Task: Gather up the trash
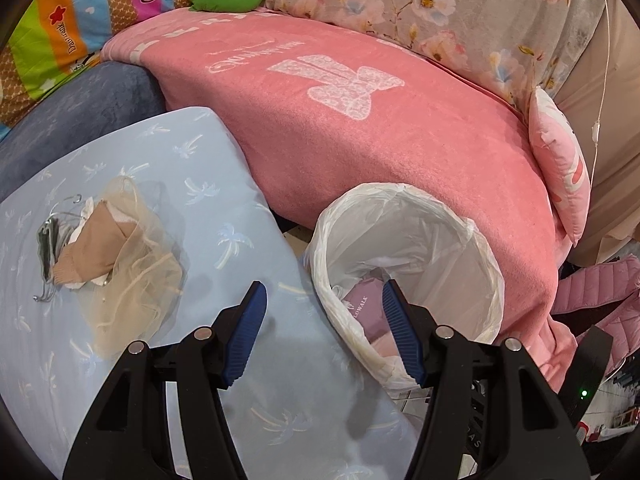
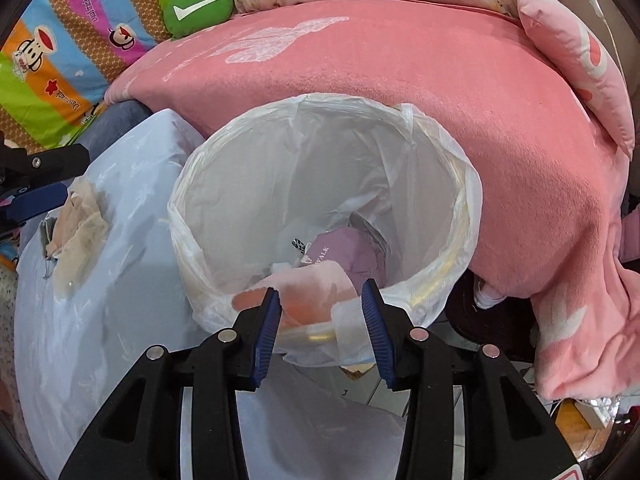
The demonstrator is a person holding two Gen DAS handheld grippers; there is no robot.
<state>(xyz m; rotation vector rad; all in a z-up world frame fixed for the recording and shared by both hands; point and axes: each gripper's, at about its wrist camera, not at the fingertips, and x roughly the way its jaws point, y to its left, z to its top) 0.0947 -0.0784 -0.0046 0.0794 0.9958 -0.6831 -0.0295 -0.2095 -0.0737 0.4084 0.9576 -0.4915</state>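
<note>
right tongs point(image 2: 318, 296) are being held parted, nothing gripped, above white-lined round bin point(image 2: 448, 184) | pink paper scrap point(image 2: 316, 288) is lying inside, below the tips | left tongs point(image 1: 322, 330) released; sheer beige mesh pouch point(image 1: 132, 256) on pale-blue bedding point(image 1: 240, 360) is best pinched by its bunched middle | "WALK" is being read on mauve packet point(image 2: 344, 248)

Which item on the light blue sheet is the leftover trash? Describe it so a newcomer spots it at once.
Start at the big pink blanket, then drop to the light blue palm-print sheet beside the white-lined trash bin. On that sheet, left of the bin, lies a crumpled beige mesh bundle. It is the only loose item on the sheet, sheer and tan with grey scraps at its left edge.
</note>
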